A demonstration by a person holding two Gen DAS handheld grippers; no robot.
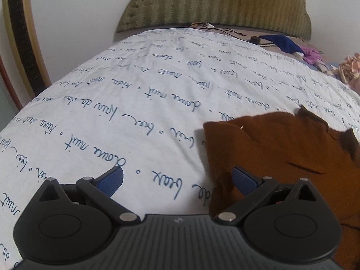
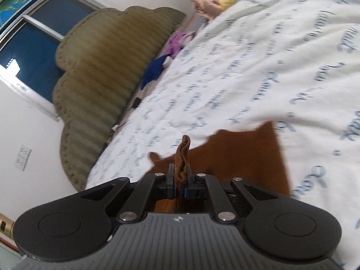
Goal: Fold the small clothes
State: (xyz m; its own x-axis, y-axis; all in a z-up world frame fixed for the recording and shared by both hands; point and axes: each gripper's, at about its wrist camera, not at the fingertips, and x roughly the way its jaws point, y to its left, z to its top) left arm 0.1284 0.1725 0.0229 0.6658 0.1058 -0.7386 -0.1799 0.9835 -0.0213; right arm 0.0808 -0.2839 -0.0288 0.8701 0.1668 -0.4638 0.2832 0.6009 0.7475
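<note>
A small brown garment (image 1: 281, 153) lies on the white bedspread (image 1: 135, 112) with blue handwriting print. In the left wrist view it fills the lower right. My left gripper (image 1: 177, 182) is open; its left finger is over bare bedspread and its right finger sits at the garment's near-left edge, partly under the cloth. In the right wrist view my right gripper (image 2: 180, 175) is shut on a bunched fold of the brown garment (image 2: 243, 157), which sticks up between the pads; the rest of the cloth spreads out beyond it.
An olive padded headboard (image 1: 213, 4) stands at the bed's far end. A dark blue cloth (image 1: 279, 42), purple clothes (image 1: 311, 54) and a pink pile (image 1: 348, 67) lie at the far right. Cables (image 1: 216, 28) lie near the headboard. A window (image 2: 33, 45) is in the wall.
</note>
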